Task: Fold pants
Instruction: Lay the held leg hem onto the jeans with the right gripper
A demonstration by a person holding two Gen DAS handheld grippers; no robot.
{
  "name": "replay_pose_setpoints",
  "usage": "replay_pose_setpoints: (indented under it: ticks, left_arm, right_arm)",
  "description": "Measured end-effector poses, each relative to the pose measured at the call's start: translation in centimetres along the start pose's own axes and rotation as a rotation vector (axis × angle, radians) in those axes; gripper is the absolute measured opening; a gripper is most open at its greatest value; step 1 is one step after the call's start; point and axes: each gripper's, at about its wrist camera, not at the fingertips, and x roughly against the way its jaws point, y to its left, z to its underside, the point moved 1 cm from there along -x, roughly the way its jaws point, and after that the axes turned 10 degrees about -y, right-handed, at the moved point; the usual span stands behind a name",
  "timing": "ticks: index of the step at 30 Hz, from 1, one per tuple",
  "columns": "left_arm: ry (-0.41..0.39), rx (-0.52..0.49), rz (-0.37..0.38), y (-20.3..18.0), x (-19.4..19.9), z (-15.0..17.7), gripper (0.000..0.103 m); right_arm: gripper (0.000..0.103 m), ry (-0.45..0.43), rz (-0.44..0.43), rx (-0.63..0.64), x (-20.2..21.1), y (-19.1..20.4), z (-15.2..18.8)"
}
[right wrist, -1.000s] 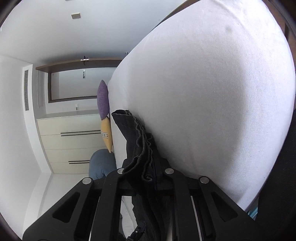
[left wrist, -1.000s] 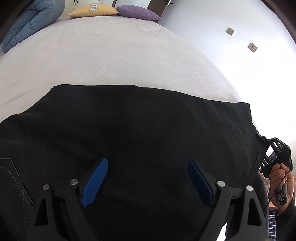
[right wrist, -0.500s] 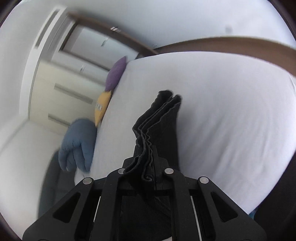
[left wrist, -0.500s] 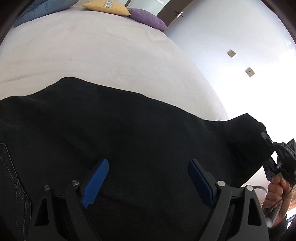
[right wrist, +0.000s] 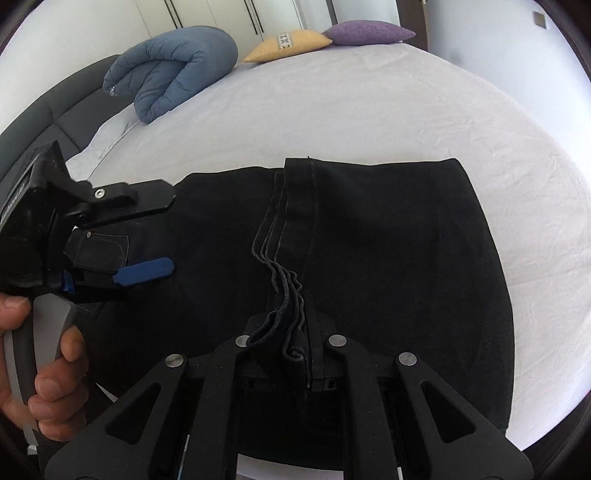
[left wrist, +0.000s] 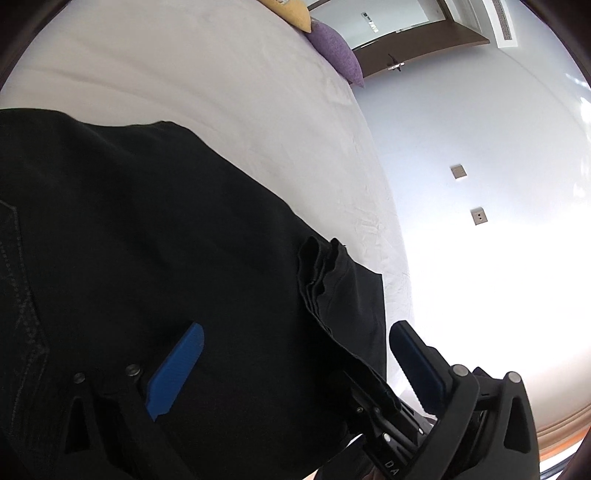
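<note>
Black pants [right wrist: 388,251] lie on the white bed [right wrist: 332,110], folded over on themselves, with the leg hems [right wrist: 284,221] stacked across the middle. My right gripper [right wrist: 291,332] is shut on the stacked hems at their near end. The pants [left wrist: 147,240] fill the left wrist view, with the hems [left wrist: 317,273] at right. My left gripper [left wrist: 291,354] is open, blue pads apart, hovering just above the waist part of the pants. It also shows in the right wrist view [right wrist: 147,236] at left, held by a hand, jaws apart.
A blue rolled duvet [right wrist: 173,70], a yellow pillow [right wrist: 291,42] and a purple pillow [right wrist: 369,33] lie at the head of the bed. A dark headboard [right wrist: 44,114] curves at left. The bed edge and a white wall [left wrist: 480,184] lie to the right.
My right gripper carried the leg hems up and over onto the upper part of the pants, making a fold. My left gripper swung right and stayed open above the fabric.
</note>
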Motion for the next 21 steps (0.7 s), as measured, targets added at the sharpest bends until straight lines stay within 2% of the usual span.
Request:
replay_pose_setpoints:
  ticks: [5, 8, 10, 11, 12, 13, 14, 15, 18, 21]
  left_arm:
    - [0.114, -0.079, -0.032, -2.9, -3.9, -0.9, 0.103]
    - [0.169, -0.108, -0.060, -3.7, -5.9, -1.1, 0.102]
    - [0.175, -0.116, -0.050, -4.2, -6.3, -1.7, 0.083]
    - [0.195, -0.109, -0.046, -4.2, -6.5, -2.0, 0.053]
    - [0.212, -0.108, -0.049, -4.2, -6.7, -2.3, 0.033]
    - [0.219, -0.123, -0.059, -4.1, -6.7, -2.5, 0.027]
    - [0.227, -0.147, -0.068, -4.2, -6.6, -2.8, 0.016]
    - [0.234, -0.169, -0.075, -4.2, -6.5, -3.1, 0.011]
    - [0.249, -0.229, -0.086, -4.2, -5.6, -4.2, 0.010]
    - [0.261, -0.302, -0.128, -4.7, -5.4, -5.6, 0.010]
  right_arm:
    - [0.009, -0.053, 0.024, 0.090, 1.6, 2.3, -0.7]
    - [0.009, -0.068, 0.023, 0.139, 3.3, 4.2, 0.4]
    - [0.009, -0.071, 0.018, 0.164, 4.0, 5.0, 0.5]
    - [0.009, -0.069, 0.015, 0.168, 4.2, 5.3, 0.6]
    - [0.009, -0.066, 0.011, 0.171, 4.5, 5.5, 0.6]
    - [0.009, -0.068, 0.011, 0.174, 4.8, 5.7, 0.6]
    - [0.009, -0.070, 0.008, 0.175, 5.0, 6.0, 0.5]
    - [0.009, -0.069, 0.000, 0.173, 5.1, 6.3, 0.3]
    - [0.009, -0.065, -0.025, 0.193, 5.3, 7.6, 0.3]
    - [0.009, -0.053, -0.059, 0.238, 4.9, 10.0, 0.3]
